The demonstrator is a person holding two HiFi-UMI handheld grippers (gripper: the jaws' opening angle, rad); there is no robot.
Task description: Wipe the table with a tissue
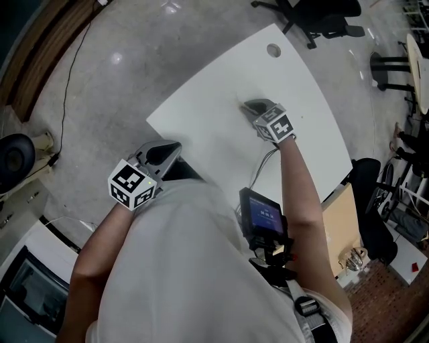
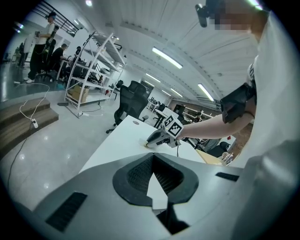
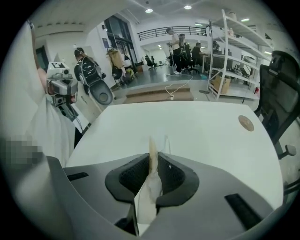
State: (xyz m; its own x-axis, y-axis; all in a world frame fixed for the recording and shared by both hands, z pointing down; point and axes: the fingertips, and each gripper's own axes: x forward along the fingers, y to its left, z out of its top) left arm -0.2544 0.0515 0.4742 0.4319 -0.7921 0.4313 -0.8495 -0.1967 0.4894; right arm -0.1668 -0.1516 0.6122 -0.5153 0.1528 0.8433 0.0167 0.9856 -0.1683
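Note:
The white table fills the middle of the head view. My right gripper reaches out over its centre, pointing steeply down, with its tips at the tabletop. It is shut on a pale, crumpled tissue that stands up between the black pads and pokes out past them. From the left gripper view the right gripper rests low on the table with a bit of tissue under its tips. My left gripper hangs by the table's near left edge, its jaws together with nothing between them.
A round cable hole sits near the table's far edge. Black office chairs stand beyond the table, and another to its right. A small screen device hangs on the person's chest. White shelving stands across the floor.

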